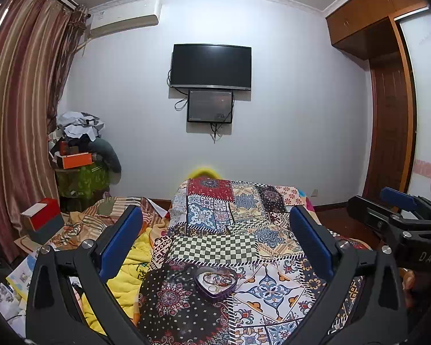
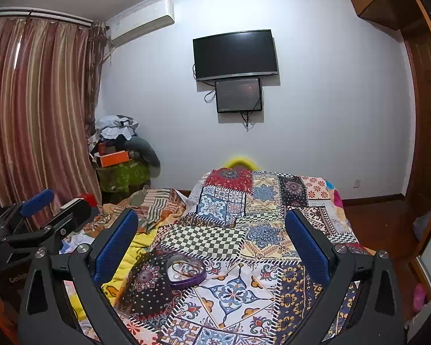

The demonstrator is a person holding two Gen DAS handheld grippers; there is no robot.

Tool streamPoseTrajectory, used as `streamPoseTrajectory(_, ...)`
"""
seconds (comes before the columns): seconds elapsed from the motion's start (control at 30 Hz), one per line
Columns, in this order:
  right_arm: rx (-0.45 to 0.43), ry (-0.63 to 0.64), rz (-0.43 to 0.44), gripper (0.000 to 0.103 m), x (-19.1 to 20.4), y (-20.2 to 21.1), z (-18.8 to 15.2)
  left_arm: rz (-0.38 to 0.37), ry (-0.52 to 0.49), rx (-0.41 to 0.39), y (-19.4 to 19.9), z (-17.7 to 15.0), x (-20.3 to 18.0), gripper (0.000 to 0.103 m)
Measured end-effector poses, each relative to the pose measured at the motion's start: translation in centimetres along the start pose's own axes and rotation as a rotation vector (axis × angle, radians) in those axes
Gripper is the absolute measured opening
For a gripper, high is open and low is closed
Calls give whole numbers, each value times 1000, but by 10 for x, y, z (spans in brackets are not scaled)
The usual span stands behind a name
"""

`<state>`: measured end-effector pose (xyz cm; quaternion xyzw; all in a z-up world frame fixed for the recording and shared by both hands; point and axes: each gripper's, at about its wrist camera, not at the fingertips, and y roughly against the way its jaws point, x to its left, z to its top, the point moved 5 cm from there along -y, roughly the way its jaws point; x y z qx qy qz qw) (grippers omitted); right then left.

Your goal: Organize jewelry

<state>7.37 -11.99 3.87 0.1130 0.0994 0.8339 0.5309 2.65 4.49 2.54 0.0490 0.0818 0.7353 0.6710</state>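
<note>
- my left tool (image 1: 215, 244) and right tool (image 2: 211, 247) both gape wide, gripping nothing.
- the heart-shaped tin (image 1: 215, 283) sits on the patchwork bedspread (image 1: 273, 287), jewelry (image 1: 217, 279) heaped inside.
- sorting about to start or already done; i can't tell.

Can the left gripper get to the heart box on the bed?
Probably yes: the left gripper is open, and nothing lies between it and the heart box on the quilt.

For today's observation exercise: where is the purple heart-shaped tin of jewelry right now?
The purple heart-shaped tin lies open on the patchwork quilt, low and central in the left wrist view, between the open left tongs.
</note>
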Motion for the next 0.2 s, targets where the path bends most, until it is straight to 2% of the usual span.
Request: streamPoseTrajectory(0.2,6,0,-3,101,-1,-2,-1,-1,3,5,-2,-2,1,102)
